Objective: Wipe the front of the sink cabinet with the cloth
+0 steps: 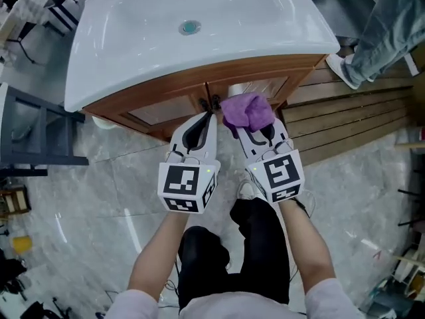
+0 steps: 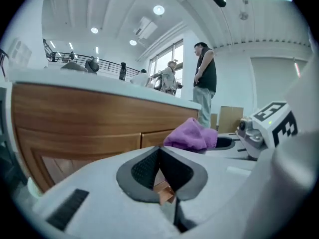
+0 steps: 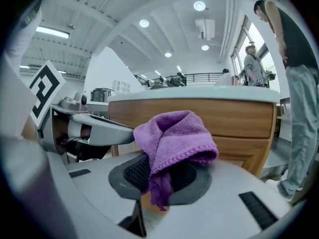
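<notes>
A purple cloth (image 1: 246,111) is bunched at the tip of my right gripper (image 1: 247,128), which is shut on it; in the right gripper view the cloth (image 3: 172,143) drapes over the jaws. It sits just in front of the wooden sink cabinet (image 1: 166,105), under the white basin (image 1: 192,25). My left gripper (image 1: 204,116) is shut with nothing in it, its tip close to the dark door handles (image 1: 211,102). The left gripper view shows the cabinet front (image 2: 79,123), the cloth (image 2: 192,136) and my left gripper (image 2: 159,156) with its pads pressed together.
A person's legs and shoe (image 1: 352,65) stand at the cabinet's right on wooden decking (image 1: 358,118). A dark frame (image 1: 33,138) stands to the left on the marble floor. People (image 2: 204,78) stand behind the cabinet. My own legs (image 1: 232,251) are below.
</notes>
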Tool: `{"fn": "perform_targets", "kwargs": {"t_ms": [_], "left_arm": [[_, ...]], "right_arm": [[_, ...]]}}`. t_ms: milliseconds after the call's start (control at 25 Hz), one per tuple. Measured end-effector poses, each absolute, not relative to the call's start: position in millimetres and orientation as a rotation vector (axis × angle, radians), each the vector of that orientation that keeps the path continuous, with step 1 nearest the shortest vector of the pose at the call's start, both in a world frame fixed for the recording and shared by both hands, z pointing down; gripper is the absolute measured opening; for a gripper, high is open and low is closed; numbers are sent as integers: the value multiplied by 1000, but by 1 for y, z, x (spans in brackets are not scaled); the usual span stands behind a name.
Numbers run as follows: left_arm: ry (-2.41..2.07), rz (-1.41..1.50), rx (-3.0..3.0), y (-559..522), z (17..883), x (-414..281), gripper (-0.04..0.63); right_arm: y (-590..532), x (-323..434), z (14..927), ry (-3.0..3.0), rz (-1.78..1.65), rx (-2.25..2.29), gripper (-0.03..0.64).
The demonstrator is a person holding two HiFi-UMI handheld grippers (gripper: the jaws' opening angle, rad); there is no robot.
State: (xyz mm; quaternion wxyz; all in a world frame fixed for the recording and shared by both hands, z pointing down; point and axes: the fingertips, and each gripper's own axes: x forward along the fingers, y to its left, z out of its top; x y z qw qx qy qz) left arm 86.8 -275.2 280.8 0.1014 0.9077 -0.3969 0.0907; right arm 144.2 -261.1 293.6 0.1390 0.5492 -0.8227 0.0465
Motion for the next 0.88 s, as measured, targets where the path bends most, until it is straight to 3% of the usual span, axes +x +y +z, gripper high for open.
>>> {"fn": "perform_targets", "kwargs": {"t_ms": [520,880], "left_arm": [[-1265,249,2616,-163,67,3,5],[-1281,211,2595,-72,-2,-47,5]], "right_arm": [[-153,56,69,-2462,140,1502,67],[-74,8,-7,-2513,191,1492,66]]}}
